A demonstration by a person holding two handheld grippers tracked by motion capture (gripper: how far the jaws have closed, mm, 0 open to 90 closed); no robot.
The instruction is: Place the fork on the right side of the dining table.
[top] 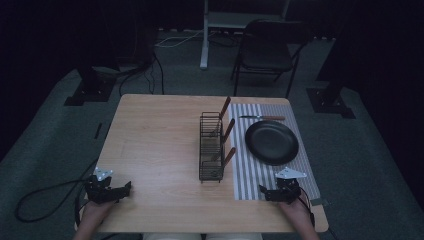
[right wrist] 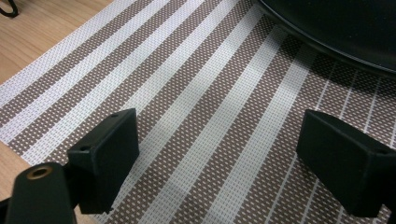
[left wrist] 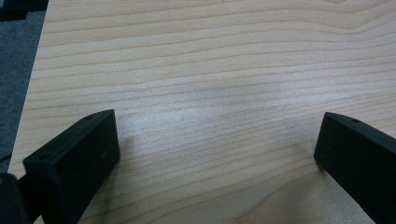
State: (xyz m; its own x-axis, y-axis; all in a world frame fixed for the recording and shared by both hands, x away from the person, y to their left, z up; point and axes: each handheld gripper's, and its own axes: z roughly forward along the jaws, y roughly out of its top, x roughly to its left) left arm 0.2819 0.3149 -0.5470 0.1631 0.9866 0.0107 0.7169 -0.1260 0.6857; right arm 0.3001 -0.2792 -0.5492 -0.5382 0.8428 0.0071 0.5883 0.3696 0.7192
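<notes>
Both grippers rest at the near edge of the pale wooden table (top: 160, 145), jaws spread wide and empty — left gripper (top: 125, 189) over bare wood, right gripper (top: 263, 191) on the brown-and-white striped placemat (right wrist: 196, 107), near the round black plate (top: 271, 142).

No readable text, labels, brands, numbers or signs on anything here.
</notes>
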